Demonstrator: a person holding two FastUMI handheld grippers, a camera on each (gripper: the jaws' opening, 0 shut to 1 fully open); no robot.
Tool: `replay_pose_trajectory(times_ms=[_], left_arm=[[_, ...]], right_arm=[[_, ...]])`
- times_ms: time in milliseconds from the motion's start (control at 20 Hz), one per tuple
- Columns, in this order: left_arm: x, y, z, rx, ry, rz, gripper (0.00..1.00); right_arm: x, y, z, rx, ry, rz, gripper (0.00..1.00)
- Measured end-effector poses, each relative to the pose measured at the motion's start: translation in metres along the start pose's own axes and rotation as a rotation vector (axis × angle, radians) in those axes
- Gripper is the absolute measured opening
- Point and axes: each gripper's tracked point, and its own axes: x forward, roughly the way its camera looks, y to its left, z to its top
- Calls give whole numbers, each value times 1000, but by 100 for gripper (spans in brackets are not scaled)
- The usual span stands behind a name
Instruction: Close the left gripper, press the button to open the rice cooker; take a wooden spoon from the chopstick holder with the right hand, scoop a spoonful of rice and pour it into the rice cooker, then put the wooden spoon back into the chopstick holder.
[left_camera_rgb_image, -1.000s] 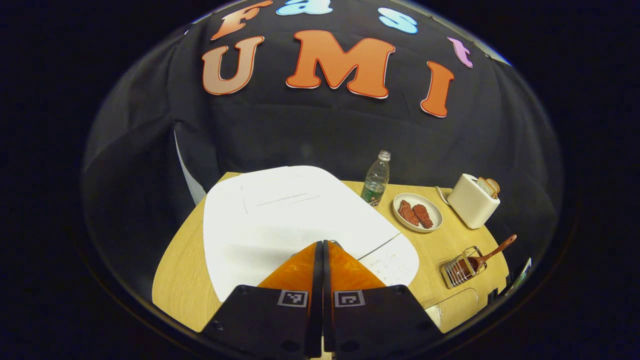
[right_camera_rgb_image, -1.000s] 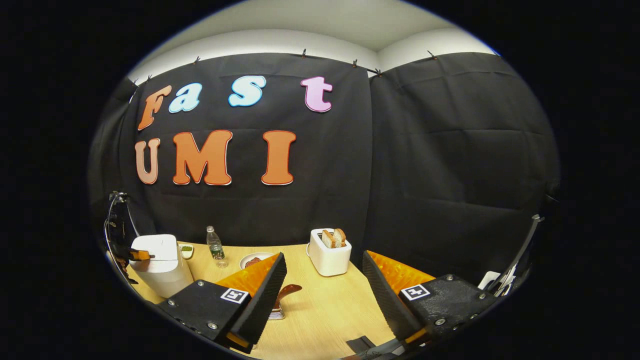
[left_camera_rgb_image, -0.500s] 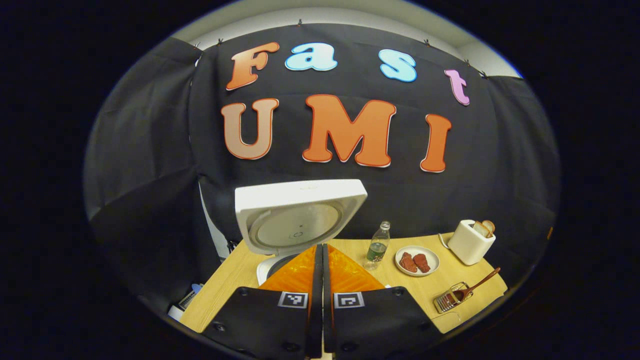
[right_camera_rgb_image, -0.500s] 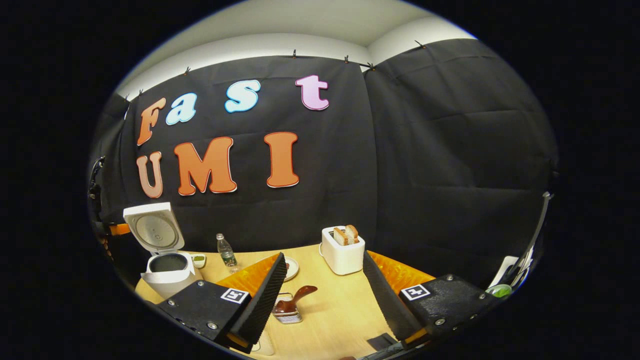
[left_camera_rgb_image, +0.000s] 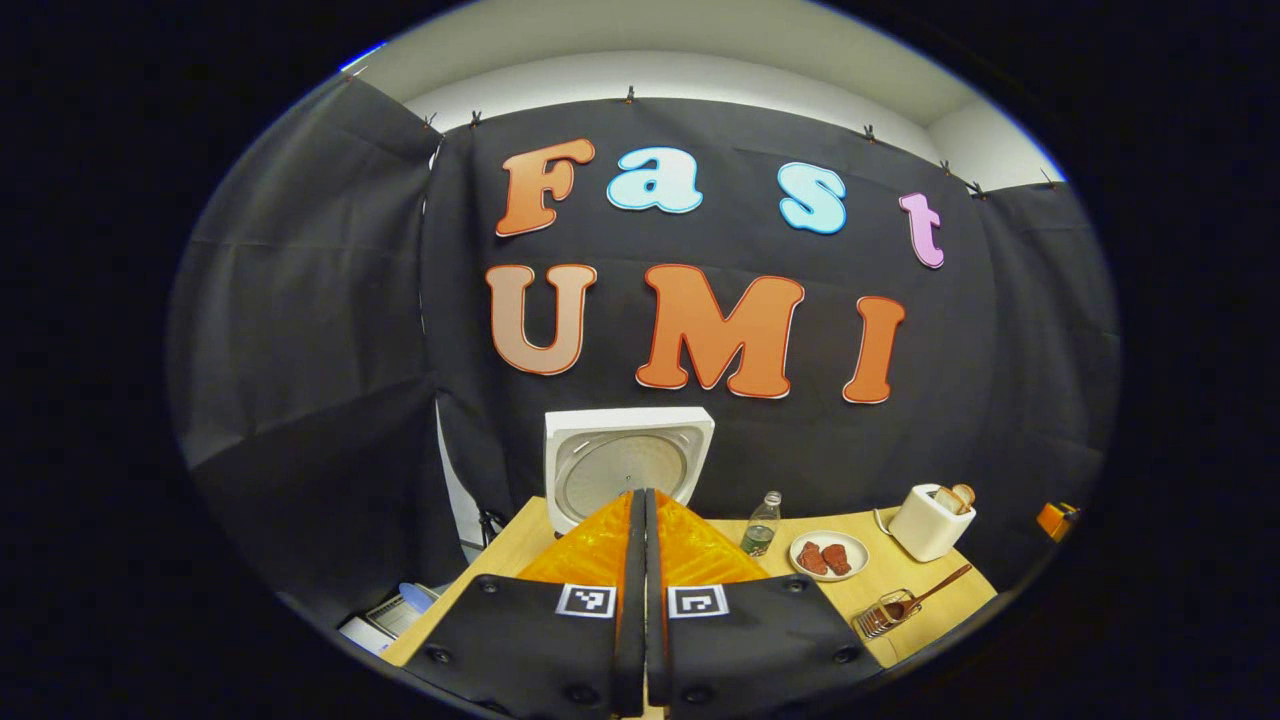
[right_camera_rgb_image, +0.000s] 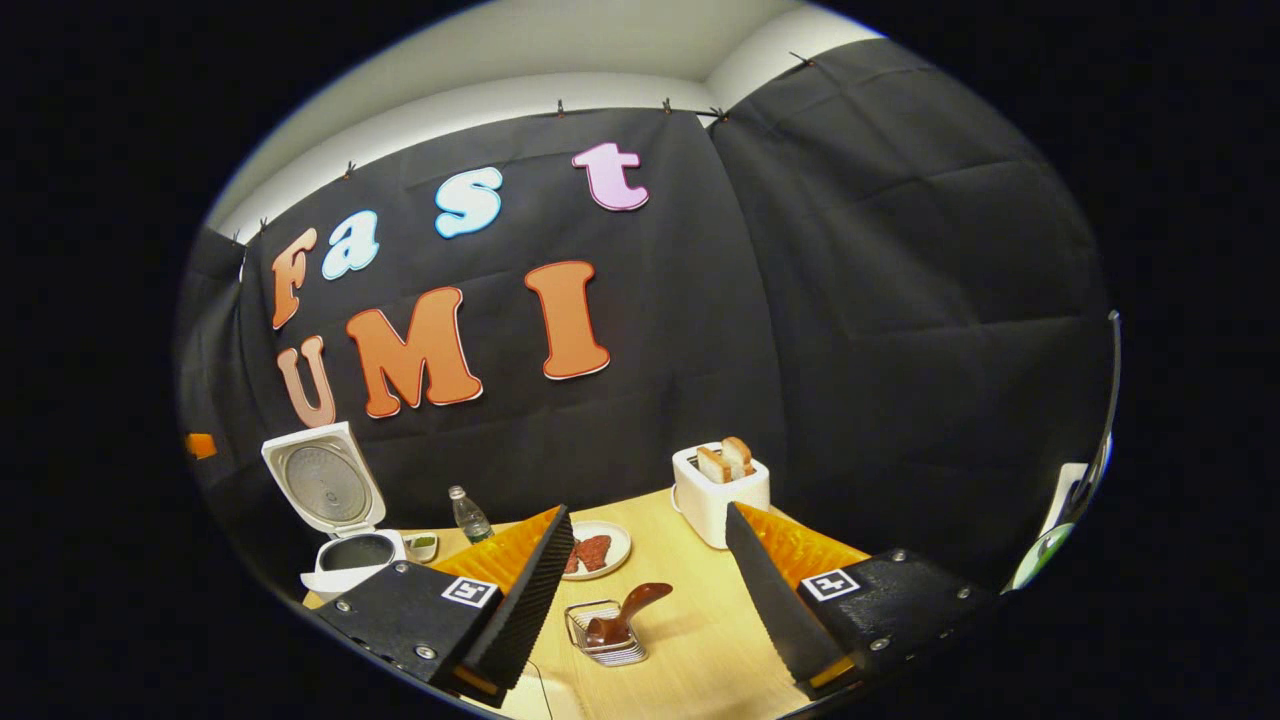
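Now the step in hand is the right tool's (right_camera_rgb_image: 640, 600) reach for the dark brown wooden spoon (right_camera_rgb_image: 625, 612), whose bowl sits down in the small wire chopstick holder (right_camera_rgb_image: 605, 635) on the pale wooden tabletop (right_camera_rgb_image: 690, 640), with the handle leaning up and to the right. The right tool's fingers stand wide apart and hold nothing; the spoon lies between them and a little ahead. To do it well, I judge the tool should come down over the bare handle above the wire rim, close squarely across it, and lift along the handle's lean so the light holder does not tip or drag (it looks easy to upset).

The left tool (left_camera_rgb_image: 640, 505) has its fingers pressed together with nothing between them, and it hangs back from the white rice cooker (right_camera_rgb_image: 345, 565), whose lid (left_camera_rgb_image: 627, 465) stands open and upright over the dark inner pot. Beside the cooker stand a clear plastic water bottle (right_camera_rgb_image: 468, 514), a white plate of reddish meat pieces (right_camera_rgb_image: 598, 550) and a white toaster with two bread slices (right_camera_rgb_image: 720, 485).

Against the frame a second ago, the cooker's lid, then flat and shut under the left tool's tips, is up, and the left tool has drawn well away. The right tool has moved nearer the holder, which now sits more centrally between its fingers.
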Motion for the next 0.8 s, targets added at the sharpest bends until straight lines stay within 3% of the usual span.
replay_pose_trajectory(times_ms=[200,300,350,450,550,650,800], left_arm=[[-25,14,8,-1,-18,50,5],[-36,22,7,1,-11,85,10],[-39,31,8,6,-19,112,23],[-44,41,7,12,-35,147,34],[-50,52,9,11,-57,188,34],[-55,55,9,0,-64,199,53],[-59,56,7,-22,-63,200,67]], right_arm=[[28,3,-36,99,83,33,94],[42,3,-55,161,120,48,95],[50,4,-63,198,137,49,95],[61,-1,-81,257,166,46,95],[74,-4,-97,295,191,38,95],[84,-6,-115,320,230,34,94],[91,-4,-134,330,270,33,94]])
